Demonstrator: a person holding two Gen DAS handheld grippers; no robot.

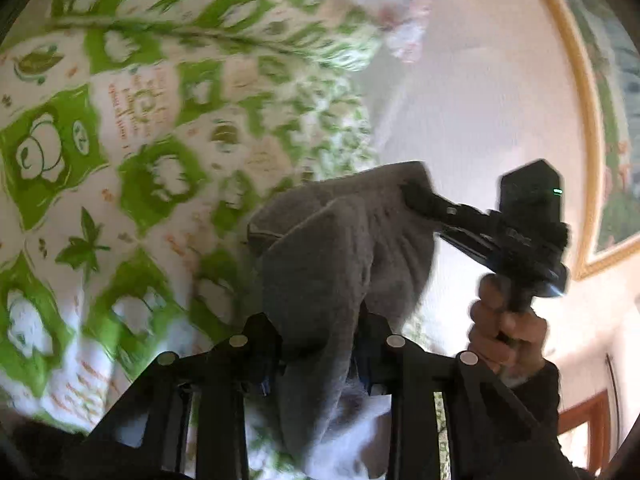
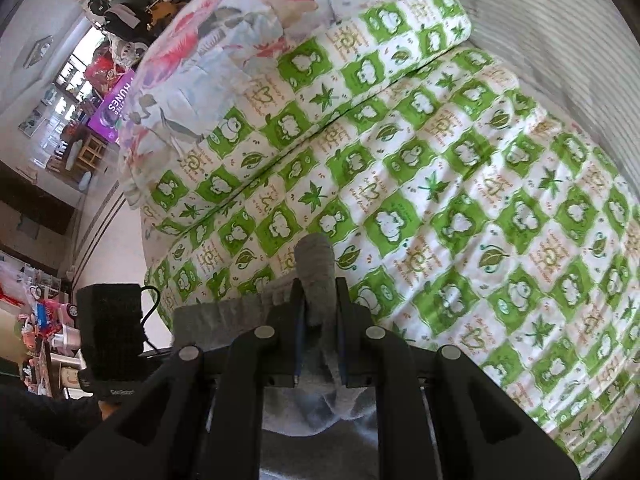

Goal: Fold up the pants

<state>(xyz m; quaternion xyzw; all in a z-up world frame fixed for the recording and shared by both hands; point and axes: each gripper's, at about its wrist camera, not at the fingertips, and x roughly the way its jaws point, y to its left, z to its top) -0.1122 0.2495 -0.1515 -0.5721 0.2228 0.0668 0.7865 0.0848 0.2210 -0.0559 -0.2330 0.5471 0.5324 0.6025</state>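
The gray pants [image 1: 340, 248] are hanging bunched at lower center of both views, above the green-checked bedspread [image 2: 460, 184]. The left gripper [image 1: 320, 344] and right gripper [image 2: 320, 312] are each clamping a fold of them.

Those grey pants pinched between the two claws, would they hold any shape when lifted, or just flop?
Probably floppy: the grey pants bunch and droop between the left gripper and the right gripper. The fleecy-looking cloth seems unlikely to slip. Likely light.
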